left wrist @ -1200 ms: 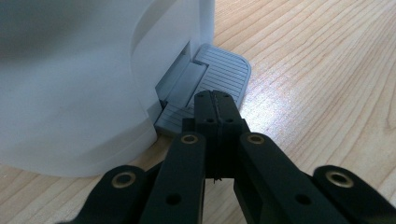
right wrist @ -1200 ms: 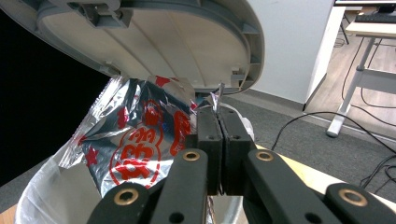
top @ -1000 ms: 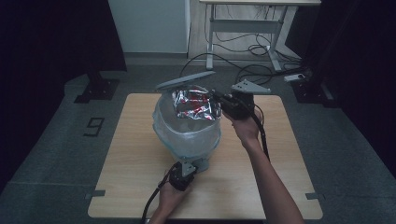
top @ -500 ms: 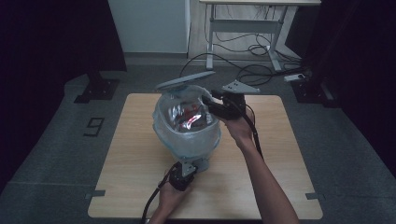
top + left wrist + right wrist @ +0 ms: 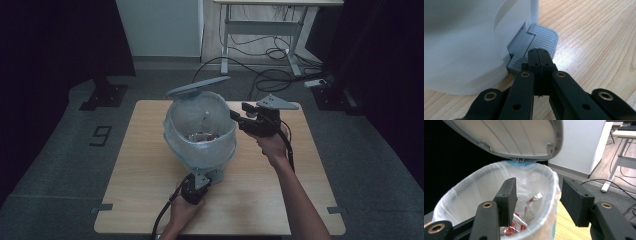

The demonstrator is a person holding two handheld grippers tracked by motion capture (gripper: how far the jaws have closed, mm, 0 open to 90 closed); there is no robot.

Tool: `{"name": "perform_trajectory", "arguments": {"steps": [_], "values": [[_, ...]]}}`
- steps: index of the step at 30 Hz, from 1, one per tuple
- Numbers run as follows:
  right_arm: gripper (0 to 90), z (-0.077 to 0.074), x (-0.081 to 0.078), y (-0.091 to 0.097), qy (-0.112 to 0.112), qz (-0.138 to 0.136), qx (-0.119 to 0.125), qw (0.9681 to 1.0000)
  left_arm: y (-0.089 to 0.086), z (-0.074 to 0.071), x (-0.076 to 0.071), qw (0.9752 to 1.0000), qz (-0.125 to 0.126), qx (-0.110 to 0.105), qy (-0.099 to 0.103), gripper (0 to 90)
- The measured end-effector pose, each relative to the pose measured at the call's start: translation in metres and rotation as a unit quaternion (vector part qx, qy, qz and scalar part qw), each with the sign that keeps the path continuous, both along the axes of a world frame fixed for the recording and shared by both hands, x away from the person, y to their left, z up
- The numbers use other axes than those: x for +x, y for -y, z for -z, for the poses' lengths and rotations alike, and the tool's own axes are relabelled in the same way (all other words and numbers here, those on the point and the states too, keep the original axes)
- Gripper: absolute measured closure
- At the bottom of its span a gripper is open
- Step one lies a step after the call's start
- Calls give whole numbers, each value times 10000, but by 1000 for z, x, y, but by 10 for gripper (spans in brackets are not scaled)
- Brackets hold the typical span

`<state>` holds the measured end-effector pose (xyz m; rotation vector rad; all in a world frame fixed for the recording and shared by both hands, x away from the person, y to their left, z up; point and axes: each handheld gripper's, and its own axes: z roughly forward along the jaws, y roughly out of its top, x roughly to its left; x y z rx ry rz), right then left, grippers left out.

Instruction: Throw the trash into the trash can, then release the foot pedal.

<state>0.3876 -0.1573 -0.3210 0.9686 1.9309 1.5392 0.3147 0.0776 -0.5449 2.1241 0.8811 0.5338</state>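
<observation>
The bin (image 5: pixel 201 135) stands mid-table with its lid (image 5: pixel 198 86) tipped up at the far side and the shiny wrapper (image 5: pixel 200 136) lying down inside the liner. The right gripper (image 5: pixel 239 116), its jaws just opened and empty, sits just right of the rim, pointing left. The left gripper (image 5: pixel 539 53), closed, presses the pedal (image 5: pixel 541 41) at the bin's near foot, so it is the nearer one for letting the lid drop.

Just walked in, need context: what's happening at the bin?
A person works a pedal bin with two claws. The left claw, shut, presses the pedal, so the lid stands raised. The right claw is at the rim; its jaws have just been opening, nothing between them. A red-and-silver wrapper lies in the liner.
</observation>
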Motion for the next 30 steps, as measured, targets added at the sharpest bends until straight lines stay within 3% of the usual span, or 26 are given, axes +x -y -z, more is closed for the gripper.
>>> {"name": "perform_trajectory", "arguments": {"steps": [9, 22, 26, 30], "values": [[466, 10, -5, 18, -12, 16, 63, 10000, 0, 0, 0, 10000, 0, 5, 9, 900], [465, 28, -20, 35, -11, 63, -63, 10000, 1, 0, -1, 10000, -24, 31, 33, 900], [465, 38, -26, 43, -42, 102, -83, 9999, 0, -1, 0, 10000, -34, -54, -6, 900], [465, 49, -31, 50, -92, 121, -109, 9998, -3, -3, 0, 9999, -58, -101, -39, 821]]}}
